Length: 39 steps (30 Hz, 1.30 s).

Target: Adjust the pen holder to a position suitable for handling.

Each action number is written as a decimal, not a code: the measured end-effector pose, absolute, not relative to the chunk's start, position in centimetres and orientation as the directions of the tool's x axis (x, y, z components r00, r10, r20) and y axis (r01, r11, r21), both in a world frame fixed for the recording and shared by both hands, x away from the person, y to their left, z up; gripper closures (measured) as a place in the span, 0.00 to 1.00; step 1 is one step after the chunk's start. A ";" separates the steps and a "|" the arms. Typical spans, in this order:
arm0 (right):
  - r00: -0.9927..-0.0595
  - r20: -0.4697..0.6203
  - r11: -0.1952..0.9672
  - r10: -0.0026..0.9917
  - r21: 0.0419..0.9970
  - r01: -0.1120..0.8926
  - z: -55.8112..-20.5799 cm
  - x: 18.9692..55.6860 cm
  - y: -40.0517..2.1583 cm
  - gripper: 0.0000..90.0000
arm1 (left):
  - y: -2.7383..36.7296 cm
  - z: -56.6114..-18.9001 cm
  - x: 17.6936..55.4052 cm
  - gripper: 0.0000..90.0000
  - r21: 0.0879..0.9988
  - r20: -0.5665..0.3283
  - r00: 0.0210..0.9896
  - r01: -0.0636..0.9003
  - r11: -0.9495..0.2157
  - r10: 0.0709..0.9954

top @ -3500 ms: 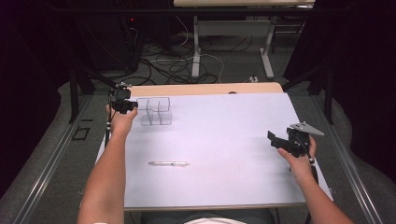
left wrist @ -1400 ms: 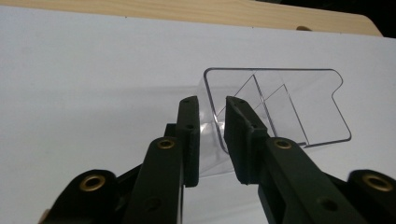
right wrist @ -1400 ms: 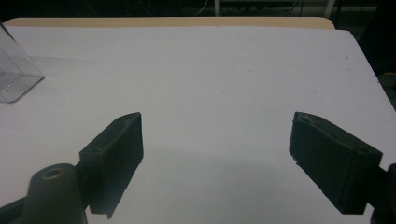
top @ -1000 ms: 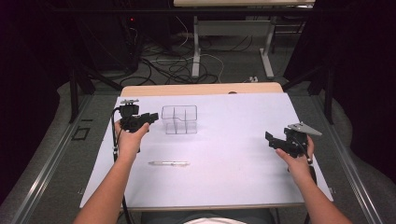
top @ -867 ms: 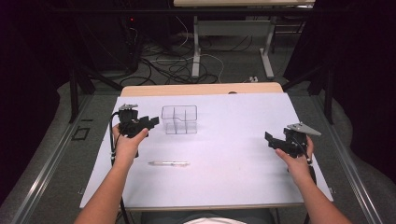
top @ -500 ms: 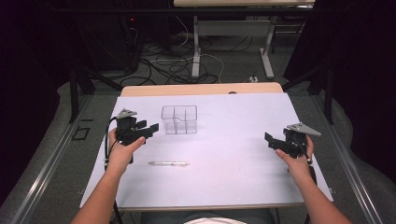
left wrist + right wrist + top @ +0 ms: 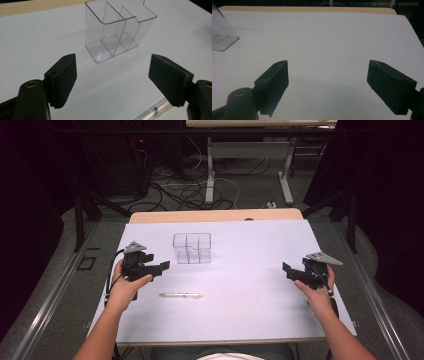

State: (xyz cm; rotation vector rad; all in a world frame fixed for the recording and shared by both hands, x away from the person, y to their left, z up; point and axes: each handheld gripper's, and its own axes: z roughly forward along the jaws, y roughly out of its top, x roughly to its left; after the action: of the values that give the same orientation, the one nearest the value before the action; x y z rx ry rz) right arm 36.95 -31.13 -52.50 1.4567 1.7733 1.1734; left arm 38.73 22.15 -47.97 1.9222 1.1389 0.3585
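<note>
organizer (image 7: 192,248): clear plastic box, upright, thin walls split it into three compartments, all empty | place: far-left part of white counter (image 7: 250,310), pen (image 7: 181,295) lying nearer the person | left tongs (image 7: 162,267): just been opening, spread, nothing between, near organizer | right tongs (image 7: 286,269): spread, empty, well apart

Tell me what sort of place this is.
Probably a lab or recording workspace, not a home: a white-covered table stands in a dark room, loose cables sprawl over the floor behind it, and metal-legged workbenches stand beyond.
</note>
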 end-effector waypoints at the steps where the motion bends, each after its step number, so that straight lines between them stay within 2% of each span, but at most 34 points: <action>1: -0.256 0.107 0.028 0.961 0.880 0.474 -52.5 37.0 -31.1 0.19 | 22.1 -47.9 38.7 0.25 0.783 -0.150 0.548 0.574 -0.240 0.823; 7: -0.258 0.106 0.031 0.960 0.878 0.477 -52.5 36.9 -31.1 0.19 | 21.7 -48.2 38.1 0.22 0.796 -0.125 0.571 0.546 -0.262 0.811; 14: -0.261 0.102 0.037 0.960 0.877 0.478 -52.5 36.9 -31.1 0.19 | 21.6 -49.0 37.6 0.22 0.769 -0.026 0.608 0.519 -0.373 0.793; 19: -0.269 0.101 0.041 0.958 0.878 0.477 -52.5 36.9 -31.0 0.19 | 21.4 -49.9 37.3 0.23 0.742 0.018 0.666 0.491 -0.456 0.746; 27: -0.274 0.095 0.050 0.957 0.876 0.480 -52.5 36.9 -31.0 0.19 | 20.8 -51.0 37.1 0.28 0.698 0.058 0.710 0.473 -0.537 0.701; 36: -0.279 0.097 0.052 0.956 0.875 0.482 -52.6 37.0 -30.9 0.19 | 20.1 -50.8 36.6 0.34 0.638 0.161 0.773 0.393 -0.662 0.614; 39: -0.277 0.103 0.048 0.955 0.872 0.488 -52.7 37.0 -30.8 0.19 | 19.9 -50.8 36.5 0.36 0.600 0.154 0.800 0.390 -0.698 0.580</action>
State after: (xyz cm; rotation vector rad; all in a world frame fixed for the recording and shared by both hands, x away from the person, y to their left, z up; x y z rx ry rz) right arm 36.97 -30.81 -52.65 1.4482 1.8100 1.1671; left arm 36.55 19.93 -50.79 2.4270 0.7173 0.4501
